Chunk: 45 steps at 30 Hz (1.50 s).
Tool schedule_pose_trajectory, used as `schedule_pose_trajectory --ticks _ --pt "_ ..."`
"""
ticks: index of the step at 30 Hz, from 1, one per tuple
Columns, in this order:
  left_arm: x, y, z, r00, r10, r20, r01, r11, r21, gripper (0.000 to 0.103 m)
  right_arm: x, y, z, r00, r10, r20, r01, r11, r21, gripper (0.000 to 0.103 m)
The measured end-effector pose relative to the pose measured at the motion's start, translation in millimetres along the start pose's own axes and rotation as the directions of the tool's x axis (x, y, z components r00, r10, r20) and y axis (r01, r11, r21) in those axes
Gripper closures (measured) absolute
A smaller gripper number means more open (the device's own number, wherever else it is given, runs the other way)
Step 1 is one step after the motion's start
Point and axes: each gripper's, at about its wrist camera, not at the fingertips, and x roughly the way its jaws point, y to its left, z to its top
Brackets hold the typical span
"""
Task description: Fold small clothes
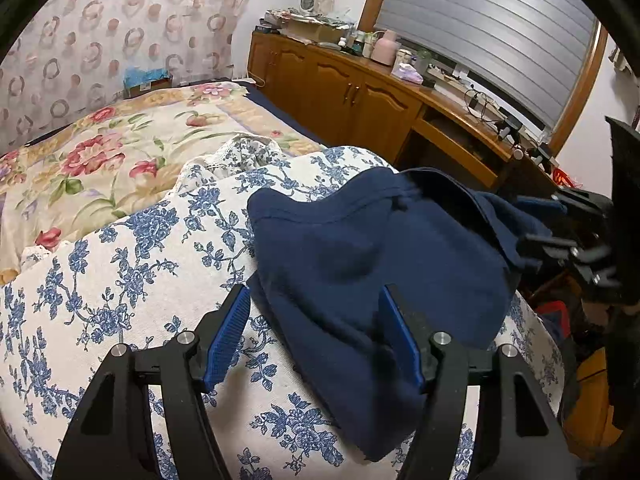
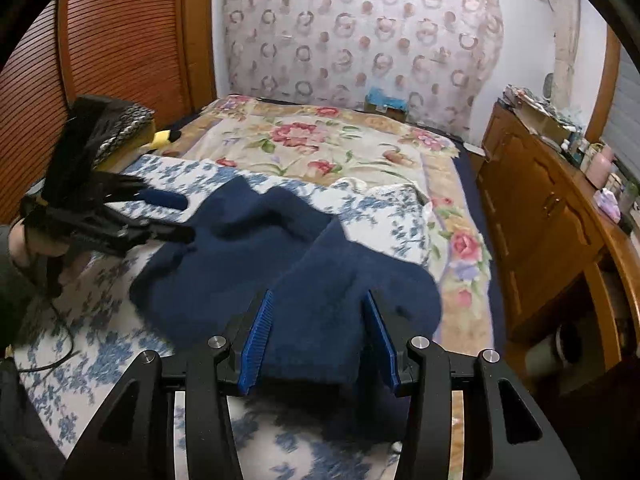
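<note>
The left tool (image 1: 316, 336) stands partly open low in its frame, its blue pads (image 1: 226, 336) straddling the near edge of the navy garment (image 1: 360, 264) without pressing it. The right tool (image 2: 320, 340) is likewise partly open, with the garment's fold lying between its pads, loose. The garment lies mid-frame on a blue-flowered cloth (image 1: 120, 264) spread over the bed (image 2: 340, 140).

Both hand-held grippers (image 1: 316, 300) (image 2: 320, 308) open
</note>
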Motion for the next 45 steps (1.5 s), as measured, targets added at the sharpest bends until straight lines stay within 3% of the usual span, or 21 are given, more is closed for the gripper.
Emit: schedule_pose_trajectory --ticks 11,16,21,25,29,33,35,37,40,45 --pt "-1 4 -3 1.0 0.001 0.004 -0.001 1.0 -0.002 0.035 -18 13 1 0.999 -0.027 0.04 0.029 0.998 -0.052 0.054" --pt "0 5 -4 1.0 0.004 -0.001 -0.004 1.0 -0.005 0.035 2 12 -11 1.0 -0.001 -0.024 0.0 0.998 -0.062 0.054" --pt "0 8 -7 1.0 0.015 -0.005 -0.015 1.0 -0.011 0.035 22 3 -16 0.995 -0.064 -0.075 0.052 0.987 -0.154 0.055" --pt "2 7 -7 1.0 0.02 -0.009 -0.02 1.0 -0.011 0.035 22 -14 -6 0.996 -0.057 -0.069 0.045 0.987 -0.157 0.097" --pt "5 6 -5 1.0 0.027 -0.012 -0.027 1.0 -0.01 0.035 24 -40 10 0.992 -0.124 -0.018 0.121 0.986 -0.118 0.097" --pt "7 7 -3 1.0 0.029 -0.009 -0.029 0.999 -0.017 0.035 38 -74 24 0.971 -0.238 -0.005 0.238 0.971 0.003 0.097" --pt "8 10 0 1.0 0.031 -0.006 -0.031 0.999 -0.028 0.035 43 -84 24 0.97 -0.24 -0.021 0.241 0.969 0.056 0.085" --pt "10 14 2 0.999 0.032 -0.005 -0.033 0.999 -0.04 0.035 44 -83 21 0.973 -0.231 -0.02 0.232 0.969 0.082 0.062" --pt "18 21 5 1.0 0.024 -0.018 -0.025 0.997 -0.068 0.035 38 -83 15 0.981 -0.194 -0.007 0.193 0.97 0.148 0.038" --pt "30 25 7 0.999 0.013 -0.044 -0.016 0.996 -0.084 0.035 41 -79 -3 0.993 -0.105 -0.045 0.112 0.972 0.207 0.035"
